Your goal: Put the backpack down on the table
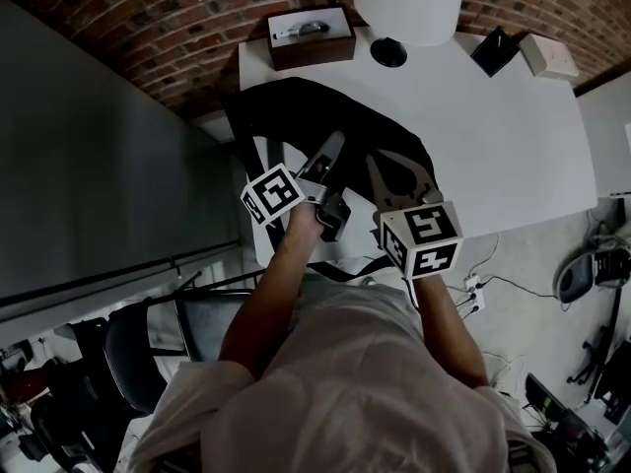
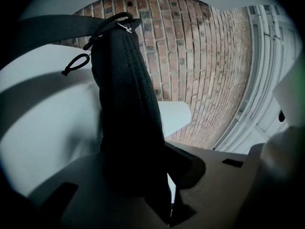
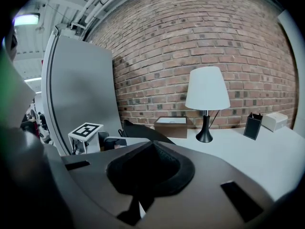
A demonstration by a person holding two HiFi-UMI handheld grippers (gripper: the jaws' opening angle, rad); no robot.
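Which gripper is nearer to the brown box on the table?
Left. The left gripper is nearly straight in front of the brown box; the right gripper stands farther off to the right.

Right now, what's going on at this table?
A person holds a two-jaw gripper in each hand. Both the left gripper and the right gripper are clamped on a black backpack, held at the left end of the white table. Whether it already rests on the table isn't clear; neither has let go.
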